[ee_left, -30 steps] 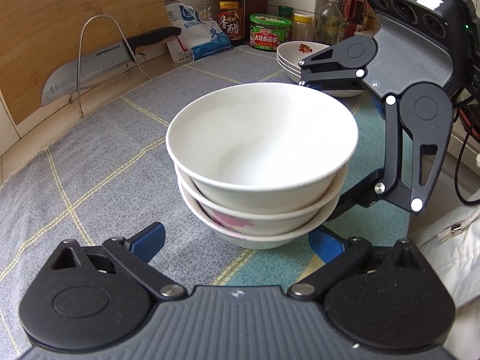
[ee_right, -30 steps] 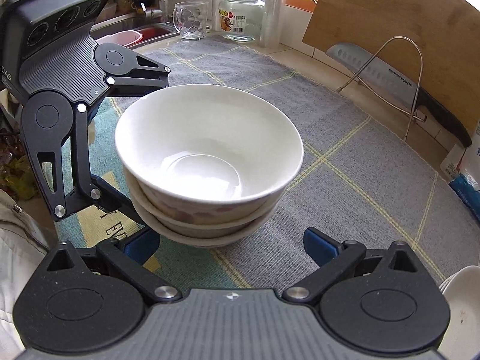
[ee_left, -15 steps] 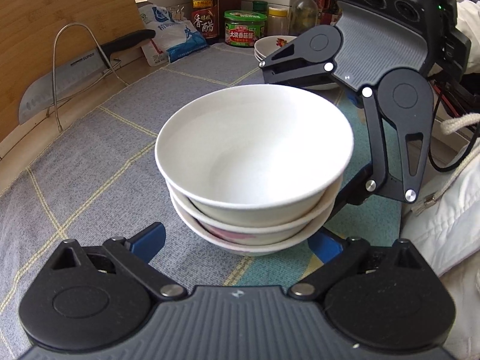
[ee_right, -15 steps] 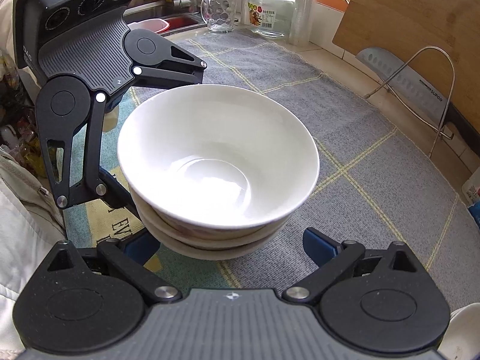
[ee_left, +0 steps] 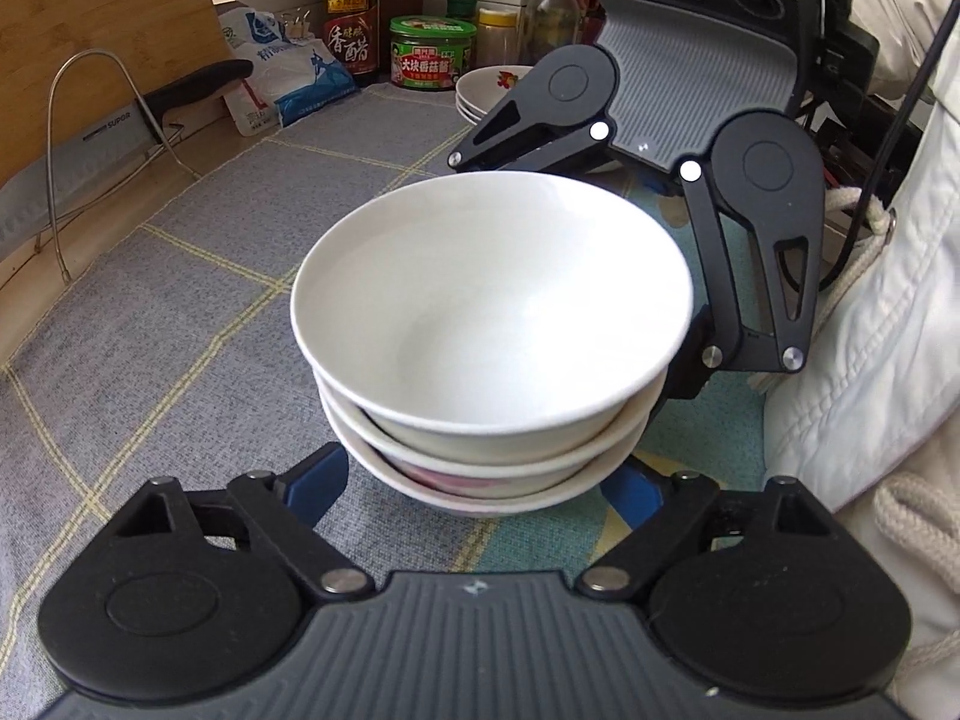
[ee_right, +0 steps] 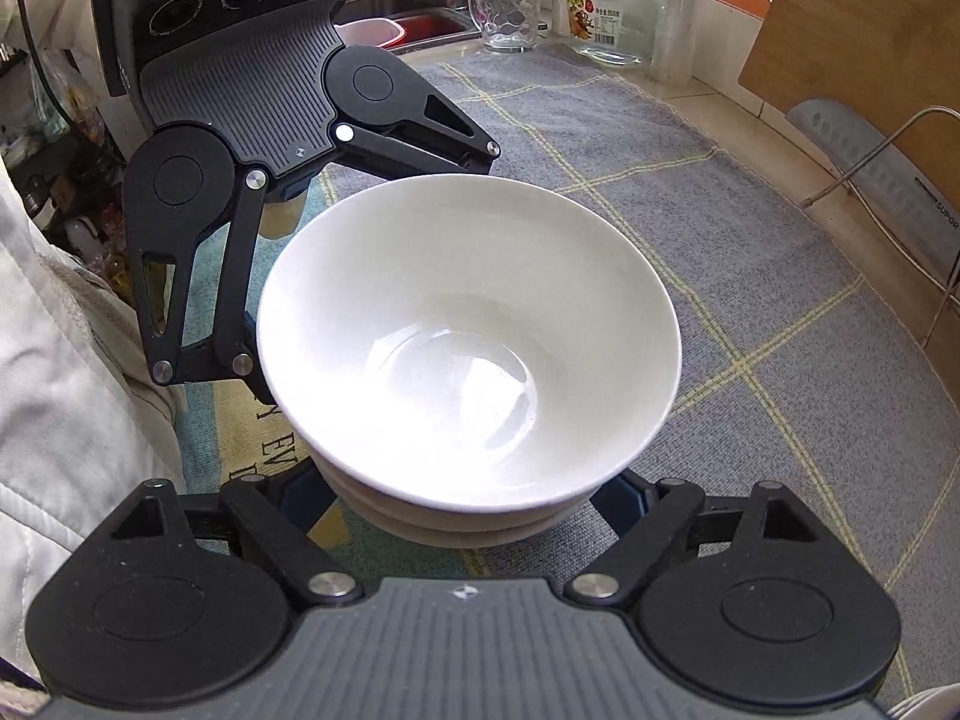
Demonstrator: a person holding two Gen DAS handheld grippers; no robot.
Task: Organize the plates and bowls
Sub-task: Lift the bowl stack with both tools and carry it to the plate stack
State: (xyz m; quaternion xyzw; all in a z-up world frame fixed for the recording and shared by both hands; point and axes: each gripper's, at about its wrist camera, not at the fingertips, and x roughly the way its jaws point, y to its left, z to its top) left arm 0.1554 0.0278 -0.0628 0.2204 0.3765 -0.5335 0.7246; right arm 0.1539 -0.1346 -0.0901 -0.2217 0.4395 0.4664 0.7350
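A stack of three white bowls point(ee_left: 492, 324) stands on the grey mat; it also shows in the right wrist view point(ee_right: 468, 336). The lowest bowl has a pink pattern. My left gripper point(ee_left: 480, 480) is wide open, one blue-padded finger on each side of the stack's base. My right gripper point(ee_right: 468, 498) is wide open the same way from the opposite side. Each gripper shows in the other's view, the right one point(ee_left: 690, 138) behind the stack, the left one point(ee_right: 252, 120) behind it. Whether the pads touch the bowls is hidden. A second stack of bowls point(ee_left: 492, 90) with a red flower stands far back.
A cleaver on a wire rack point(ee_left: 102, 132) leans by a wooden board point(ee_right: 852, 30) along the wall. Bottles, a green tin point(ee_left: 432, 60) and a salt bag point(ee_left: 288, 78) stand at the back. A glass cup point(ee_right: 504, 12), jar point(ee_right: 612, 6) and sink are beyond.
Both grippers and the bowl stack between them have shifted together toward the right end of the counter; the far bowl stack and condiments look nearer in the left wrist view. The jaws stayed open.
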